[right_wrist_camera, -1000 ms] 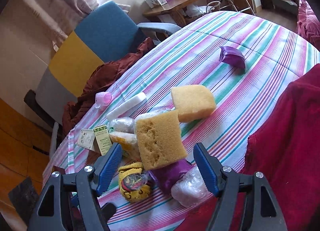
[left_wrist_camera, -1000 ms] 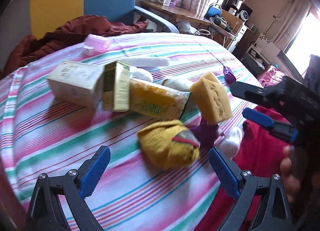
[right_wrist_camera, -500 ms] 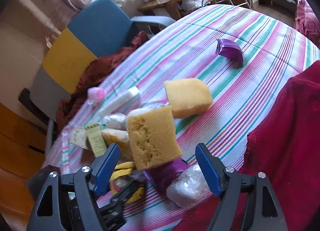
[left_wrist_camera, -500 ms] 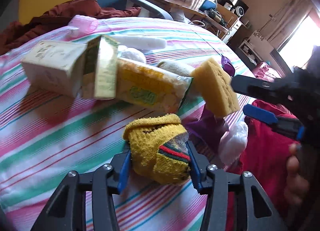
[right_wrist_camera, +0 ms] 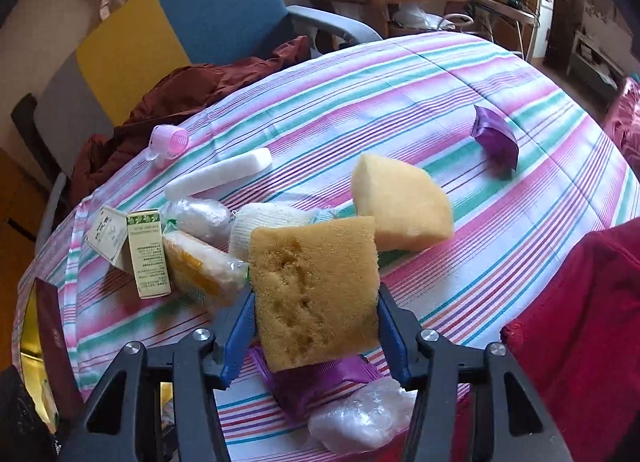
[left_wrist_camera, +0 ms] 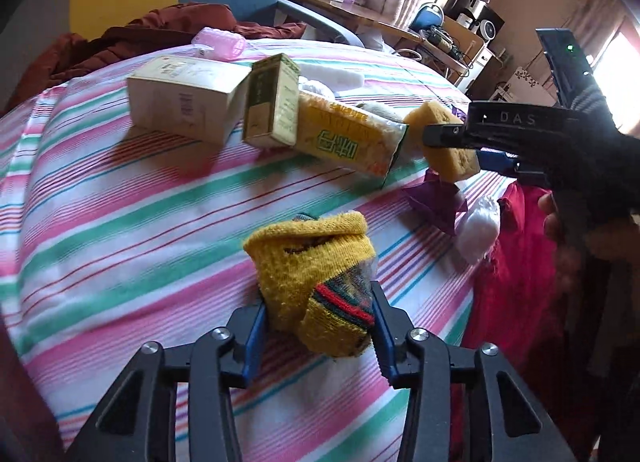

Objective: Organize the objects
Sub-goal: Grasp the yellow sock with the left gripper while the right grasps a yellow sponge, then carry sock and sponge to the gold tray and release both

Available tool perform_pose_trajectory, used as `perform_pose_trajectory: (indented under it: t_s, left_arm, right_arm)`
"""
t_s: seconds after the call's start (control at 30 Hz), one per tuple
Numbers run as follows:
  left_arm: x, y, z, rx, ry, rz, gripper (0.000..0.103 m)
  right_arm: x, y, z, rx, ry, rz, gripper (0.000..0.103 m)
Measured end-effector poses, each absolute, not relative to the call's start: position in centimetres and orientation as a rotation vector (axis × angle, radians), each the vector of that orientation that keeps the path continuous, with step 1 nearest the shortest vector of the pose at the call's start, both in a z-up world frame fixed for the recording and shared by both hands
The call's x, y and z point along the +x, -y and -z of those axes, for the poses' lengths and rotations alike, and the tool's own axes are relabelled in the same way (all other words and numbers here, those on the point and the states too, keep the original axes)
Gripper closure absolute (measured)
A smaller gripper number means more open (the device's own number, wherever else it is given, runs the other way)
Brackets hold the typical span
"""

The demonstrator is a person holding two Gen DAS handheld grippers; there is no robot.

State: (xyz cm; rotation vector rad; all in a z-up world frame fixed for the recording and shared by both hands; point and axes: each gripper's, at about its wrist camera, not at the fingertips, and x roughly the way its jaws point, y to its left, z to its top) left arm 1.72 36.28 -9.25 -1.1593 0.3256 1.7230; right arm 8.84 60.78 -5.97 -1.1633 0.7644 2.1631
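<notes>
Striped bedding [left_wrist_camera: 120,198] is serving as the work surface. Over it, the left gripper [left_wrist_camera: 318,326], which was open a second ago, is now clamping the yellow sock bundle [left_wrist_camera: 316,282], and the right gripper [right_wrist_camera: 316,322], likewise open then, is now pinching the tan sponge [right_wrist_camera: 316,294]. Both items are therefore secured and judged ready for relocation. The sock bundle's long axis is running away from the camera, open cuff pointing forward. The sponge is standing upright above a purple packet [right_wrist_camera: 320,382].
</notes>
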Motion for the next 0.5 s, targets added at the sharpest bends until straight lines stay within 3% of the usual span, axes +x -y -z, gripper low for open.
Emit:
perform_pose_trajectory:
  t_s: [0.5]
  left_arm:
    - [1.6,-28.5,4.8,-1.082,-0.217,-1.851,0.064]
  right_arm:
    - [8.9,-57.8,2.6,-1.021,-0.780,-2.432,0.049]
